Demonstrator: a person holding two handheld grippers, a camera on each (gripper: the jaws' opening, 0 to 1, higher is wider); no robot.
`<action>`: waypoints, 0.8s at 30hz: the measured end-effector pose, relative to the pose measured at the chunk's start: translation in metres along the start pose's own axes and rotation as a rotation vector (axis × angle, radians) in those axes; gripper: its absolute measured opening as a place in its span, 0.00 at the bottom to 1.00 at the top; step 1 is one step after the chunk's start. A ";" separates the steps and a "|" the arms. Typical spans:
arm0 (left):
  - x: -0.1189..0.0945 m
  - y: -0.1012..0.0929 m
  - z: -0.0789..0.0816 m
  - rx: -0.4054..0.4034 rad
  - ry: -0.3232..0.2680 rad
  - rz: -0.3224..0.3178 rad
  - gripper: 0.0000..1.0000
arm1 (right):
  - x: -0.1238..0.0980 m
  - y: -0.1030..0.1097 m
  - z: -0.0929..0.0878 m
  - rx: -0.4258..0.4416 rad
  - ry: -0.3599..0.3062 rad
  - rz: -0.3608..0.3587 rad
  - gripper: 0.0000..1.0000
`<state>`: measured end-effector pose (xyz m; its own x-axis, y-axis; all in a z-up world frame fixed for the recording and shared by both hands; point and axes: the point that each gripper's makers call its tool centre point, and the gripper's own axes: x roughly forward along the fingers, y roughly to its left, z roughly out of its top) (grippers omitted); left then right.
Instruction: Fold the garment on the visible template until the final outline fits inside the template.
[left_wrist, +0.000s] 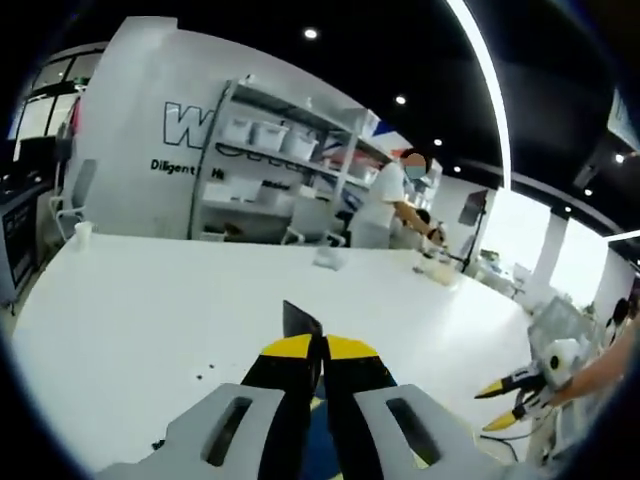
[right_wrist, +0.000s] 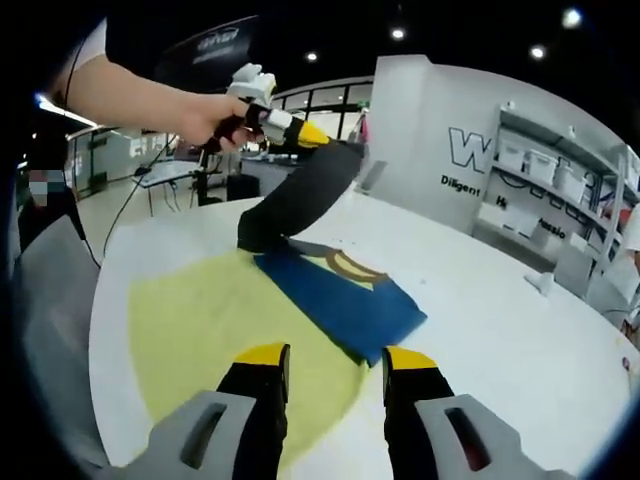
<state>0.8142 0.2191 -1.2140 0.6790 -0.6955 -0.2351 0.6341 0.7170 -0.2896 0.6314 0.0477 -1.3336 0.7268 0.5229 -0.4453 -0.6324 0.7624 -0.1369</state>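
Now the blue garment is seen lying on the yellow template on the white table, with one dark end pinched shut in the left hand-held gripper and lifted. The right hand-held gripper is held wide apart, with nothing in it. The fold is judged only begun; most is left.

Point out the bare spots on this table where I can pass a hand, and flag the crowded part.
Bare white table lies right of the blue garment, toward the shelving. Crowded: the yellow template under the garment, where the left tongs lift its dark sleeve; the right tongs stand open at the near edge.
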 end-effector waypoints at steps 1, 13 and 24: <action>0.003 -0.003 -0.002 -0.002 0.003 -0.006 0.01 | 0.000 0.000 0.000 0.001 0.001 0.000 0.32; 0.045 -0.037 -0.079 0.001 0.122 -0.040 0.01 | -0.003 -0.001 -0.008 0.004 0.019 0.003 0.32; 0.066 -0.037 -0.118 0.006 0.187 -0.030 0.01 | 0.000 0.001 -0.011 0.003 0.031 0.012 0.32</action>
<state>0.7926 0.1412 -1.3281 0.5793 -0.7129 -0.3952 0.6556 0.6956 -0.2939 0.6277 0.0445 -1.3430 0.7106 0.5197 -0.4743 -0.6399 0.7576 -0.1288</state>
